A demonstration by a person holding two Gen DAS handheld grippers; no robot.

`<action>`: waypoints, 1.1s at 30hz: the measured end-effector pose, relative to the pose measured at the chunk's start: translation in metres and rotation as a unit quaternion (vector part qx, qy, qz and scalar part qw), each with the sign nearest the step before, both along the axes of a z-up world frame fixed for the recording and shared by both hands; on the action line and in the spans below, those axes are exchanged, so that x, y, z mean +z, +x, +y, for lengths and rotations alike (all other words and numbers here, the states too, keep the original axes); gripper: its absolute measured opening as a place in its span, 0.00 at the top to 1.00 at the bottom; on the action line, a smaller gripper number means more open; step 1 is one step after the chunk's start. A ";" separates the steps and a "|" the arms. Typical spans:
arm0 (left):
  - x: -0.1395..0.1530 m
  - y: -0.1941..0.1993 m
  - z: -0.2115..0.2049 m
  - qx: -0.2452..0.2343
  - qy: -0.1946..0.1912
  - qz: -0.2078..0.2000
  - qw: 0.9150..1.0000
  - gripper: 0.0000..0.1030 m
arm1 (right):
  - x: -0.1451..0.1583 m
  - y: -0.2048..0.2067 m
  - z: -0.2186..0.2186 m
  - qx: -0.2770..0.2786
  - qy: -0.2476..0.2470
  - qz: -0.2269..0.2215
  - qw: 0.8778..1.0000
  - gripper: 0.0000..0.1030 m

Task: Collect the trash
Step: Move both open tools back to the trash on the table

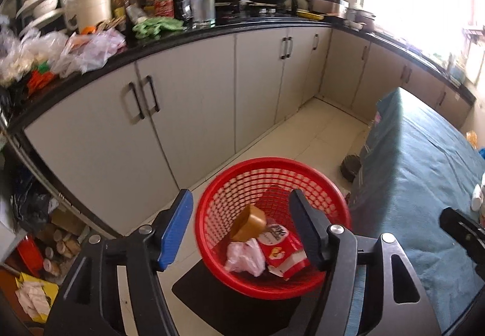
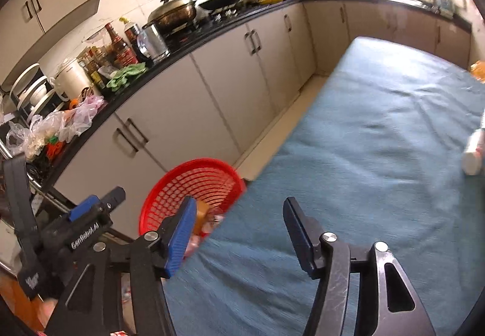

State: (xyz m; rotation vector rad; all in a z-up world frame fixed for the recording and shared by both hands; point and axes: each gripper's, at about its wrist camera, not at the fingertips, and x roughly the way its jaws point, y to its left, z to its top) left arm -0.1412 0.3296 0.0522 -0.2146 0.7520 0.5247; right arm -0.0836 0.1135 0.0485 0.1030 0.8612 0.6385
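Teal-covered table (image 2: 379, 130) beside kitchen cabinets (image 1: 188, 111); both tongs (image 1: 242, 233) (image 2: 239, 239) gape wide, empty.

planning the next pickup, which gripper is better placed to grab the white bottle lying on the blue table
Right, probably. The right gripper is open over the blue table, with the white bottle ahead on its right. The left gripper, also open, hangs over the red basket beside the table.

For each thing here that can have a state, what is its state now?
Left gripper: open, empty, above the basket.
Right gripper: open, empty, over the cloth.
Red basket: upright, partly filled.
Brown cup: tilted inside the basket.
Red packet: lying in the basket.
White bottle: lying on the blue cloth.
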 end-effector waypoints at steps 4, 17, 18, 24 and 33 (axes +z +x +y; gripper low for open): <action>0.006 0.008 -0.030 -0.032 0.044 0.014 0.998 0.34 | 0.013 -0.010 -0.033 -0.017 -0.006 -0.027 0.999 0.33; 0.017 0.034 -0.115 -0.138 -0.009 0.012 0.990 0.27 | 0.016 -0.033 -0.192 -0.131 -0.026 -0.051 0.990 0.25; 0.015 0.038 -0.128 -0.156 -0.011 0.019 0.988 0.27 | 0.014 -0.033 -0.211 -0.152 -0.027 -0.049 0.987 0.24; 0.022 0.065 -0.195 -0.248 -0.007 0.021 0.969 0.27 | 0.002 -0.021 -0.280 -0.219 -0.033 -0.023 0.975 0.24; 0.020 0.136 -0.281 -0.344 0.011 0.029 0.939 0.27 | -0.017 0.036 -0.286 -0.211 -0.048 0.004 0.976 0.20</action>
